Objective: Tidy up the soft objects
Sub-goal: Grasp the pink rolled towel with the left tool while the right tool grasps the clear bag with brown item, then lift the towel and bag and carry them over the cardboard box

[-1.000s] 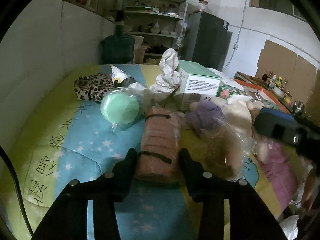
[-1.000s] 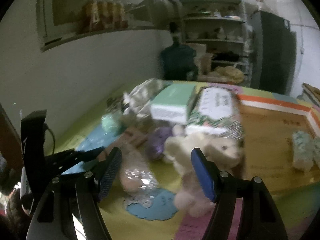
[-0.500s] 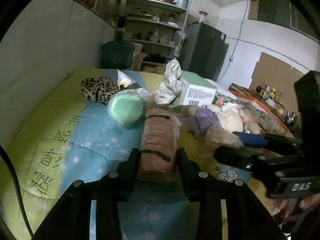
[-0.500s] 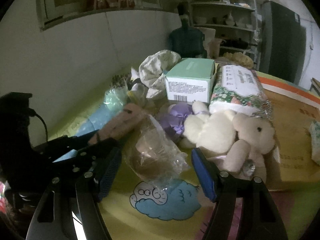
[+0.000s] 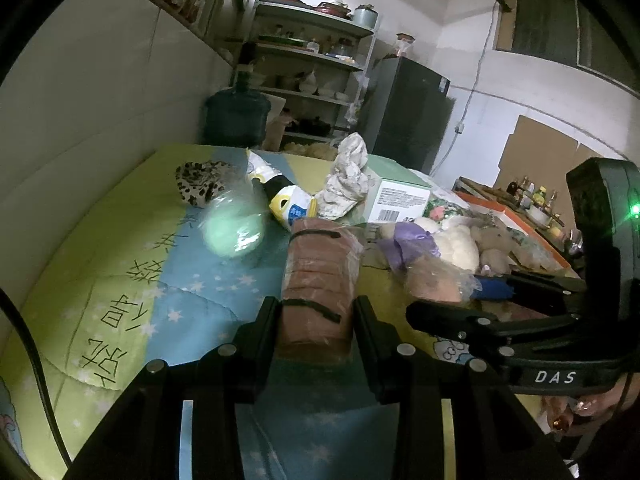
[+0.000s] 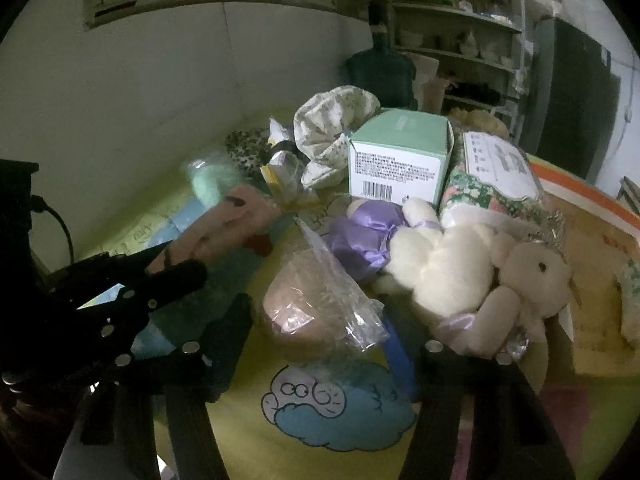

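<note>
My left gripper [image 5: 315, 312] is shut on a pink rolled towel [image 5: 320, 276] bound with black bands, holding its near end above the quilt; the towel also shows in the right wrist view [image 6: 232, 224]. My right gripper [image 6: 316, 328] is open, its jaws on either side of a brownish soft item in a clear plastic bag [image 6: 316, 304], which also shows in the left wrist view [image 5: 434, 278]. A cream plush rabbit [image 6: 480, 268] with a purple bow [image 6: 368, 240] lies just right of the bag. A green bagged soft ball [image 5: 234, 228] lies left of the towel.
A mint green box [image 6: 396, 156], a floral tissue pack [image 6: 496, 172], a crumpled white cloth [image 5: 348, 178], a leopard-print cloth [image 5: 200, 184] and a yellow-white packet [image 5: 288, 206] lie further back on the quilt [image 5: 120, 280]. The wall runs along the left; shelves and a fridge stand behind.
My right gripper has moved forward and down until its jaws flank the bagged item. My left gripper has tightened on the towel and lifted it slightly.
</note>
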Demonstrator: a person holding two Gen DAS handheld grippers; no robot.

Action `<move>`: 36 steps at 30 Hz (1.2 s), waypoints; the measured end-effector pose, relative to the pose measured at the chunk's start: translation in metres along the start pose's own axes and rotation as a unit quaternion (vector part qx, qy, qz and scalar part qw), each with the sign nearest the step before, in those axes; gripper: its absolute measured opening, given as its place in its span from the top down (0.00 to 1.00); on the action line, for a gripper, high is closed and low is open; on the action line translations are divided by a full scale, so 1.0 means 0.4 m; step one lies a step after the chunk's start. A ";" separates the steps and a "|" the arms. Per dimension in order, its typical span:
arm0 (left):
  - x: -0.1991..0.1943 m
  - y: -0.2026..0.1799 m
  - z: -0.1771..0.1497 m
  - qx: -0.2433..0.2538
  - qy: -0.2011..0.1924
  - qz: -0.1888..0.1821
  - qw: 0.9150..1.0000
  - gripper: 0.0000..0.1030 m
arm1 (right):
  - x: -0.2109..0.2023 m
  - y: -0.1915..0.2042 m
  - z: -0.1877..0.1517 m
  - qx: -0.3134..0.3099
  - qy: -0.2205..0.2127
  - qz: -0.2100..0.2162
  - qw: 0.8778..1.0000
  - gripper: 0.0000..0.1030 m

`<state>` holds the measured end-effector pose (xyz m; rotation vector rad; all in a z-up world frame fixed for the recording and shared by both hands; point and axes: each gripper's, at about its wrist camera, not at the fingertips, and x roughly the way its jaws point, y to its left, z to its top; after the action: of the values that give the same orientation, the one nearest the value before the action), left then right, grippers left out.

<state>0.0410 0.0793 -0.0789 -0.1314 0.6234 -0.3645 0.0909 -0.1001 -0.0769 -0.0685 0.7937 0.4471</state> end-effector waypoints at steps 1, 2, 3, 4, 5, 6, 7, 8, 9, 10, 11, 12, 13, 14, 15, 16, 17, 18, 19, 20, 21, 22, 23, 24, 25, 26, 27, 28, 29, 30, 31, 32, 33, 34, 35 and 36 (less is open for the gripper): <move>-0.003 -0.002 0.000 0.000 -0.001 0.000 1.000 0.63 | -0.003 0.001 0.001 0.000 -0.002 0.001 1.000 0.41; -0.004 -0.002 0.001 0.001 -0.002 -0.001 1.000 0.63 | -0.006 0.001 0.002 0.000 -0.005 0.001 1.000 0.43; -0.008 -0.004 0.002 0.001 -0.005 -0.003 1.000 0.63 | -0.012 0.001 0.003 0.001 -0.009 0.001 1.000 0.43; -0.014 -0.003 0.002 0.001 -0.007 -0.003 1.000 0.63 | -0.015 0.000 0.004 0.000 -0.012 0.001 1.000 0.43; -0.017 -0.004 0.004 0.001 -0.009 -0.004 1.000 0.63 | -0.023 0.000 0.007 0.000 -0.016 0.001 1.000 0.43; -0.022 -0.004 0.006 0.001 -0.011 -0.005 1.000 0.63 | -0.032 -0.001 0.007 -0.001 -0.021 0.001 1.000 0.43; -0.025 -0.005 0.007 0.000 -0.014 -0.005 1.000 0.63 | -0.041 0.001 0.010 -0.002 -0.026 0.002 1.000 0.43; -0.030 -0.007 0.010 0.000 -0.017 -0.005 1.000 0.63 | -0.048 0.003 0.012 -0.003 -0.031 0.002 1.000 0.43; -0.035 -0.008 0.012 0.000 -0.020 -0.006 1.000 0.63 | -0.056 0.005 0.015 -0.003 -0.034 0.002 0.999 0.43; -0.036 -0.011 0.016 0.000 -0.021 -0.006 1.000 0.63 | -0.065 0.005 0.018 -0.004 -0.039 0.003 0.999 0.43; -0.041 -0.014 0.019 0.000 -0.025 -0.006 1.000 0.63 | -0.073 0.003 0.022 -0.005 -0.044 0.003 0.999 0.43; -0.044 -0.016 0.021 0.000 -0.026 -0.006 1.000 0.63 | -0.081 0.002 0.025 -0.005 -0.049 0.003 0.999 0.43; -0.048 -0.019 0.024 0.001 -0.029 -0.006 1.000 0.63 | -0.091 0.005 0.024 -0.006 -0.052 0.002 0.999 0.43; -0.052 -0.024 0.027 0.003 -0.031 -0.006 0.999 0.63 | -0.099 0.003 0.027 -0.006 -0.057 0.002 0.998 0.43; -0.054 -0.028 0.029 0.004 -0.032 -0.006 0.999 0.63 | -0.107 0.001 0.029 -0.006 -0.061 0.001 0.998 0.43; -0.057 -0.034 0.033 0.005 -0.035 -0.005 0.999 0.63 | -0.115 0.000 0.028 -0.005 -0.064 0.001 0.998 0.43; -0.059 -0.038 0.034 0.006 -0.036 -0.006 0.999 0.63 | -0.125 -0.003 0.028 -0.004 -0.069 0.000 0.998 0.43; -0.061 -0.044 0.038 0.008 -0.037 -0.007 0.999 0.63 | -0.132 -0.006 0.028 -0.003 -0.072 0.000 0.997 0.43; -0.063 -0.051 0.043 0.009 -0.040 -0.008 0.999 0.63 | -0.142 -0.010 0.029 -0.002 -0.077 -0.001 0.997 0.43; -0.064 -0.058 0.048 0.011 -0.041 -0.008 0.999 0.63 | -0.150 -0.014 0.029 -0.001 -0.081 -0.002 0.997 0.43; -0.065 -0.064 0.052 0.012 -0.043 -0.009 0.999 0.63 | -0.158 -0.017 0.027 0.001 -0.084 -0.003 0.996 0.43; -0.064 -0.069 0.057 0.013 -0.043 -0.010 0.999 0.63 | -0.168 -0.023 0.027 0.003 -0.088 -0.004 0.996 0.43; -0.065 -0.077 0.063 0.015 -0.045 -0.012 0.999 0.63 | -0.177 -0.031 0.026 0.005 -0.092 -0.006 0.996 0.43; -0.064 -0.085 0.066 0.016 -0.046 -0.012 0.999 0.63 | -0.183 -0.036 0.027 0.007 -0.095 -0.007 0.995 0.43; -0.064 -0.095 0.070 0.018 -0.047 -0.013 0.999 0.63 | -0.192 -0.045 0.027 0.010 -0.100 -0.009 0.995 0.43; -0.063 -0.106 0.076 0.020 -0.048 -0.013 0.999 0.63 | -0.196 -0.047 0.027 0.012 -0.103 -0.010 0.995 0.43; -0.063 -0.116 0.081 0.022 -0.049 -0.015 0.998 0.63 | -0.205 -0.055 0.026 0.015 -0.107 -0.013 0.994 0.43; -0.062 -0.124 0.085 0.023 -0.050 -0.018 0.998 0.63 | -0.214 -0.061 0.022 0.017 -0.110 -0.014 0.994 0.43; -0.062 -0.131 0.089 0.025 -0.051 -0.019 0.998 0.63 | -0.221 -0.068 0.021 0.020 -0.113 -0.016 0.993 0.43; -0.061 -0.143 0.095 0.027 -0.052 -0.021 0.998 0.63 | -0.227 -0.075 0.020 0.023 -0.117 -0.018 0.993 0.43; -0.060 -0.155 0.101 0.030 -0.053 -0.024 0.998 0.63 | -0.235 -0.083 0.018 0.026 -0.120 -0.020 0.992 0.43; -0.059 -0.166 0.106 0.032 -0.054 -0.026 0.998 0.63 | -0.241 -0.090 0.017 0.028 -0.123 -0.022 0.992 0.43; -0.059 -0.174 0.109 0.034 -0.055 -0.029 0.997 0.63 | -0.246 -0.094 0.017 0.030 -0.125 -0.024 0.991 0.43; -0.058 -0.188 0.115 0.037 -0.057 -0.033 0.997 0.63 | -0.254 -0.102 0.015 0.032 -0.128 -0.026 0.991 0.43; -0.055 -0.200 0.121 0.039 -0.059 -0.037 0.997 0.63 | -0.263 -0.111 0.013 0.035 -0.132 -0.029 0.990 0.43; -0.053 -0.210 0.127 0.041 -0.060 -0.040 0.997 0.63 | -0.272 -0.120 0.011 0.038 -0.136 -0.031 0.990 0.43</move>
<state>0.0305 0.0096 -0.0073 -0.0993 0.4846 -0.4549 0.0468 -0.1818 -0.0025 0.0387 0.5388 0.3569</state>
